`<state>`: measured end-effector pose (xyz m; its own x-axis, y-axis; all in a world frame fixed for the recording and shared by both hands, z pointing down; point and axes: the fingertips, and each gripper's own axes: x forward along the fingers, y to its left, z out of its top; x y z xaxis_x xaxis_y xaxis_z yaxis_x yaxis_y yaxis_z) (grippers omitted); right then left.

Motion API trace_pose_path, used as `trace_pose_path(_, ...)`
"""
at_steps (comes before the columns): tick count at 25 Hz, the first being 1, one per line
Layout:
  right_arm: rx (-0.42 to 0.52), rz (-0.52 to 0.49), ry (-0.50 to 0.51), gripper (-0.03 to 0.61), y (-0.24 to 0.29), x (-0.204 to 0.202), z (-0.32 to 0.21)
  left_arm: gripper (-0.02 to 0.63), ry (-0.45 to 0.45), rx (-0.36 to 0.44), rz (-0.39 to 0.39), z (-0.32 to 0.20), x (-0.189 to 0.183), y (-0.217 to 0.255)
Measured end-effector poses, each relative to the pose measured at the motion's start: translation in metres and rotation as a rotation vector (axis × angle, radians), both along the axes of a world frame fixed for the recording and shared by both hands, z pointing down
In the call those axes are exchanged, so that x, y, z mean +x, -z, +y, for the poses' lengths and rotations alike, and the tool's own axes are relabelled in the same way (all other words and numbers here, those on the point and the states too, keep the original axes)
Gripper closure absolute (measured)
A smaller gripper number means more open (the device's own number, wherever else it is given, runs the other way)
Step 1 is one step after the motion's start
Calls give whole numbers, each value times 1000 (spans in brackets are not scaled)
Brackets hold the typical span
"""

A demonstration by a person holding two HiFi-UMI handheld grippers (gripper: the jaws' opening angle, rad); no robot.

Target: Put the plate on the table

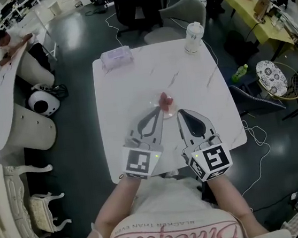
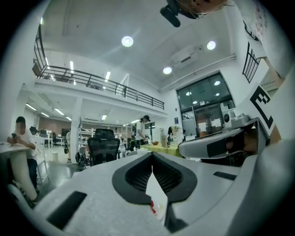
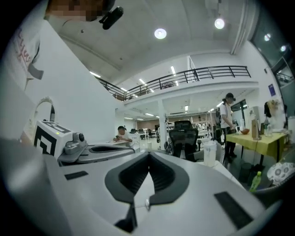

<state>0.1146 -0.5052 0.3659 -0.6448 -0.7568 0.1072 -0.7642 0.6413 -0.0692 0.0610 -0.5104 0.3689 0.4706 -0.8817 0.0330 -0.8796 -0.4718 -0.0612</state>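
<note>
White marbled counter (image 1: 133,80) fills the middle of the room. Over its centre the left gripper (image 1: 158,112) and right gripper (image 1: 180,113) meet, each with fingers clenched on the rim of the small pale plate (image 1: 168,109). I'd judge this keeps it level, since something pink (image 1: 164,101) rides on it. Whether it has touched down, I cannot tell.

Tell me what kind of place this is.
Probably a large open-plan office or lab: a railed mezzanine walkway runs overhead, a black mesh office chair stands on the floor, and a seated person works at a desk beyond the white marble-look square table.
</note>
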Motion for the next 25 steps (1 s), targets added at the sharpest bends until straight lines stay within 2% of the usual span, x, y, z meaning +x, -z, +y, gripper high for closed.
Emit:
trace_pose_path(5,61,15,-7,574,7,-4,4,607,10,16,36,6,4,6)
trace_pose_path(18,48,7,-8,574,4,-5,9,607,43,29,54,11,-4,8)
trace_pose_path(25,51,18,-5,574,2,-8,15,607,26,51,43,16,-2,11)
